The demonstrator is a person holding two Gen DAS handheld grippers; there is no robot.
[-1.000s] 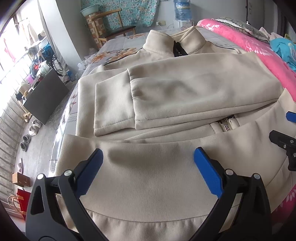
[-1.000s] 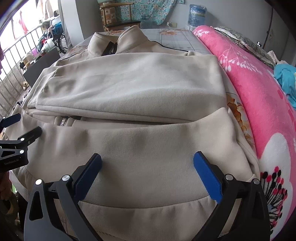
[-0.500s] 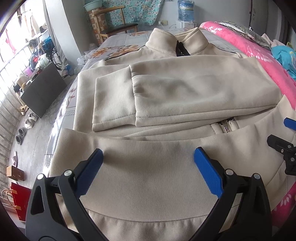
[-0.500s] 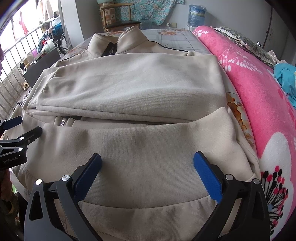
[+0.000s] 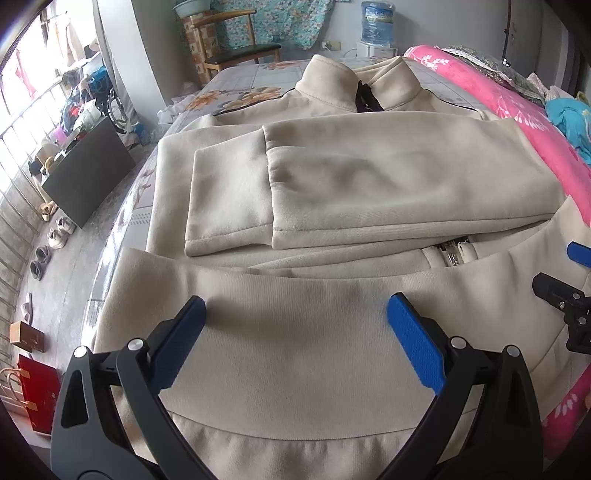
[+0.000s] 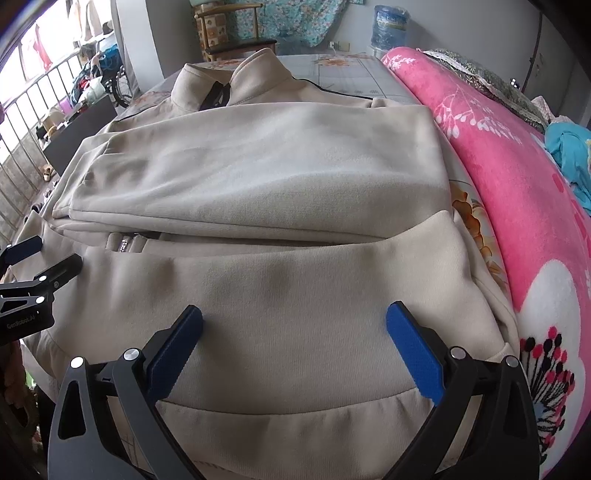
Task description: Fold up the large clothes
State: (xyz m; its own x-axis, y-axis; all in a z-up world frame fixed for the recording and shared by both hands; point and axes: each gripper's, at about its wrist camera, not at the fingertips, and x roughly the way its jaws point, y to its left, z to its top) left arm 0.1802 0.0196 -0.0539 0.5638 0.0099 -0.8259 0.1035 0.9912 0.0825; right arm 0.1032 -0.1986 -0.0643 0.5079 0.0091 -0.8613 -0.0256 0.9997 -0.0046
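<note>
Bed (image 5: 258, 74), patterned sheet, spanning both views. Pink blanket (image 6: 517, 184) along its right side, touching the jacket's edge. Beige jacket (image 5: 369, 177) flat on the bed, collar (image 5: 332, 85) far, both sleeves (image 5: 229, 195) crossed over the chest, hem (image 5: 295, 325) folded up toward the zipper (image 5: 452, 253). Left gripper (image 5: 295, 325) above the folded hem, jaws wide apart, nothing between them. Right gripper (image 6: 294, 332) above the same hem nearer the blanket, jaws likewise wide apart and empty. Chair (image 5: 236, 48) and water bottle (image 5: 376, 20) beyond the bed's far end.
</note>
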